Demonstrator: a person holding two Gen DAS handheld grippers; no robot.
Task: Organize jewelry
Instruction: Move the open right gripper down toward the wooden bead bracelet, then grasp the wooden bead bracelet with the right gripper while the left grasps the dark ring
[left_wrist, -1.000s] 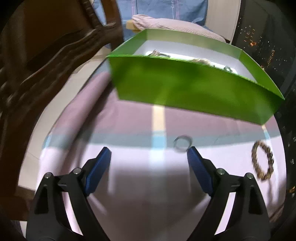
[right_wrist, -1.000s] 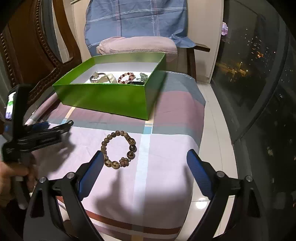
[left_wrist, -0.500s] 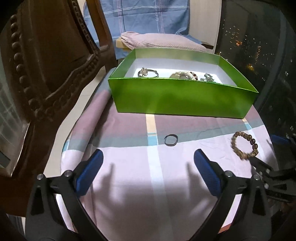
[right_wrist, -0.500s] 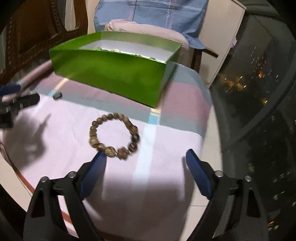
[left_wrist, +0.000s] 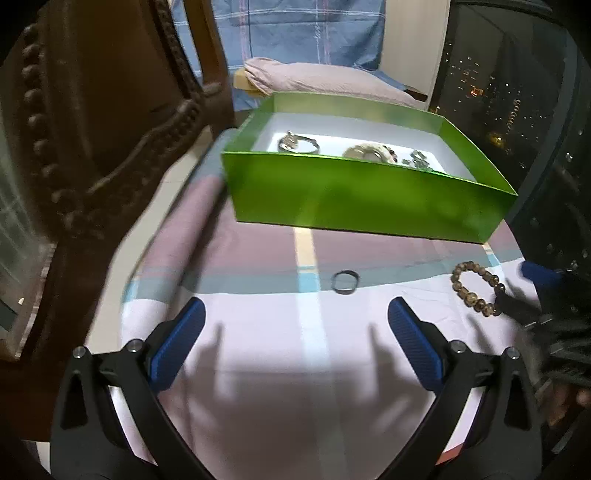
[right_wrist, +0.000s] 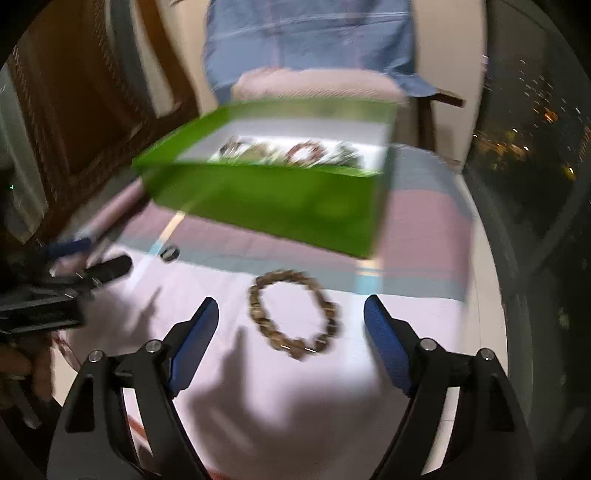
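A brown beaded bracelet lies on the striped cloth, just ahead of my open right gripper; it also shows in the left wrist view. A small dark ring lies on the cloth ahead of my open, empty left gripper; it shows small in the right wrist view. A green box behind them holds several pieces of jewelry; it appears blurred in the right wrist view.
The cloth-covered table drops off at its left and right edges. A carved dark wooden chair stands to the left. A cushioned chair with a blue cloth stands behind the box. A dark window is on the right.
My right gripper has moved closer to the beaded bracelet, which now sits between its fingers' line. My left gripper has shifted slightly; the ring stays ahead of it.
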